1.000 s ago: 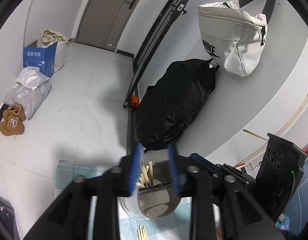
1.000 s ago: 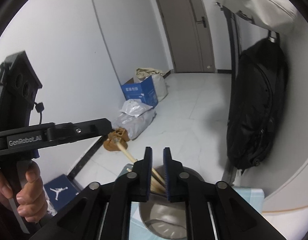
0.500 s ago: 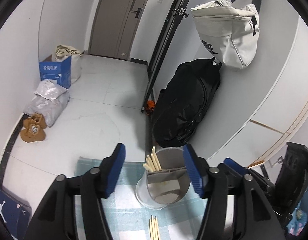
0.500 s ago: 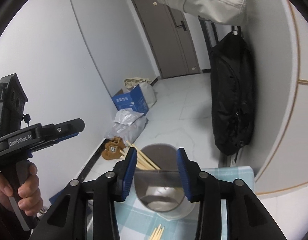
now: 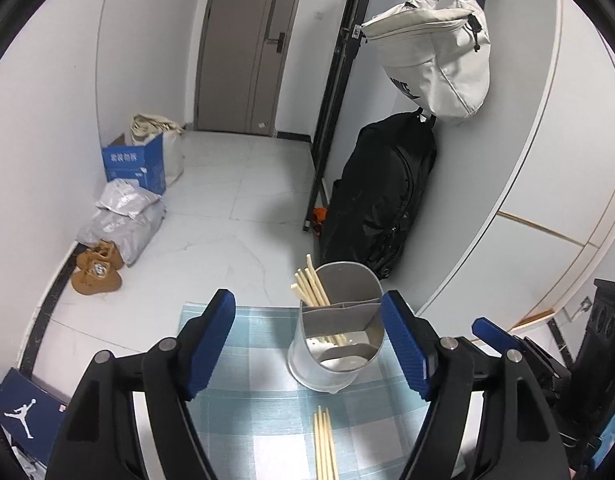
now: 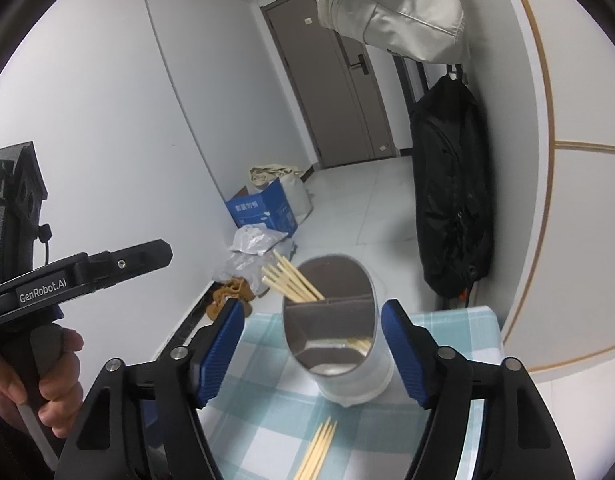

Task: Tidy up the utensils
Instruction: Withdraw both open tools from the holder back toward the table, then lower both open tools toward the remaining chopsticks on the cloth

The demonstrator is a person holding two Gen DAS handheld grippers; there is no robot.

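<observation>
A metal utensil holder (image 5: pixel 339 336) with a grey divider stands on a blue checked cloth (image 5: pixel 243 412); it also shows in the right wrist view (image 6: pixel 339 344). Several wooden chopsticks (image 5: pixel 311 286) lean in its far-left compartment, also seen from the right (image 6: pixel 291 278). More chopsticks (image 5: pixel 325 444) lie flat on the cloth in front of the holder, seen too in the right wrist view (image 6: pixel 317 452). My left gripper (image 5: pixel 313 346) is open and empty, above and behind the holder. My right gripper (image 6: pixel 313 354) is open and empty, with the holder between its fingers in view.
The cloth-covered table ends just past the holder; beyond it is tiled floor. A black backpack (image 5: pixel 383 200) and a white bag (image 5: pixel 435 56) hang on the right wall. A blue box (image 5: pixel 135 164), plastic bags and brown shoes (image 5: pixel 95 272) lie at the left wall.
Both grippers have opened wide and pulled back and up from the holder. The chopsticks the right gripper held now stand in the holder.
</observation>
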